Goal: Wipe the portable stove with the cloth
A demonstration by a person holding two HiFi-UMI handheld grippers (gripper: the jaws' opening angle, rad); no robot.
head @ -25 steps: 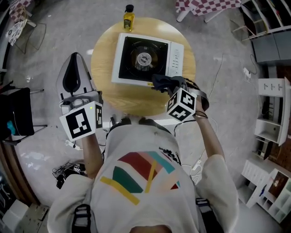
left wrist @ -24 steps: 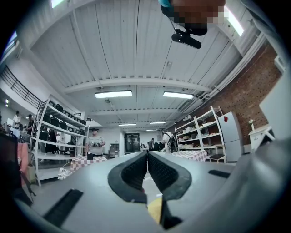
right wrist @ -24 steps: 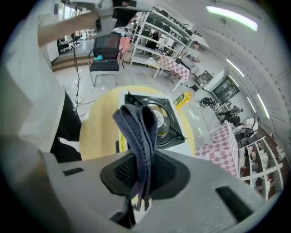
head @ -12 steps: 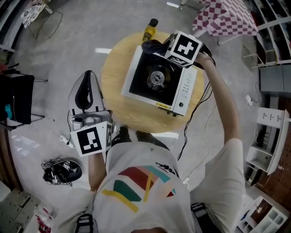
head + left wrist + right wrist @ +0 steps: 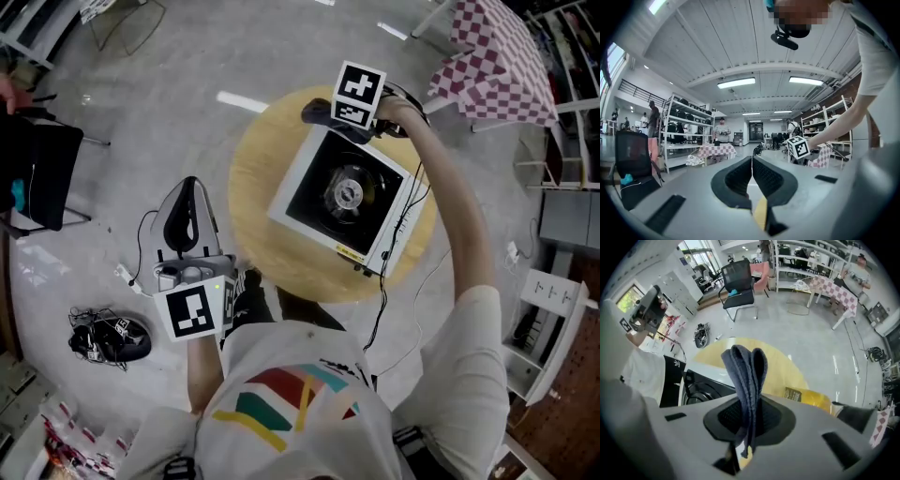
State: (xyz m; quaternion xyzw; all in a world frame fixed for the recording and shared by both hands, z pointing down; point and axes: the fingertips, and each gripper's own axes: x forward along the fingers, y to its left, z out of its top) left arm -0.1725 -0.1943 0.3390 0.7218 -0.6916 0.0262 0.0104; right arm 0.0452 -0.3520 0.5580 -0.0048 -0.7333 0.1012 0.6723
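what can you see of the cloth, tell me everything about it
The cloth is dark blue-grey, with a woven, ribbed look and stitched edges. It is folded into loops and pinched between the jaws of the right gripper, its folds standing out past them. In the head view it sits bunched at the far corner of the portable stove; whether it presses on the surface cannot be told.

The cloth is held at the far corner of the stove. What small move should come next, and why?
Probably lower the right tongs slightly and draw the cloth along the far rim of the stove. The cloth is clamped in them beside the stove's far corner, and contact with the stove cannot be confirmed. The left tongs are shut, empty, away from the table.
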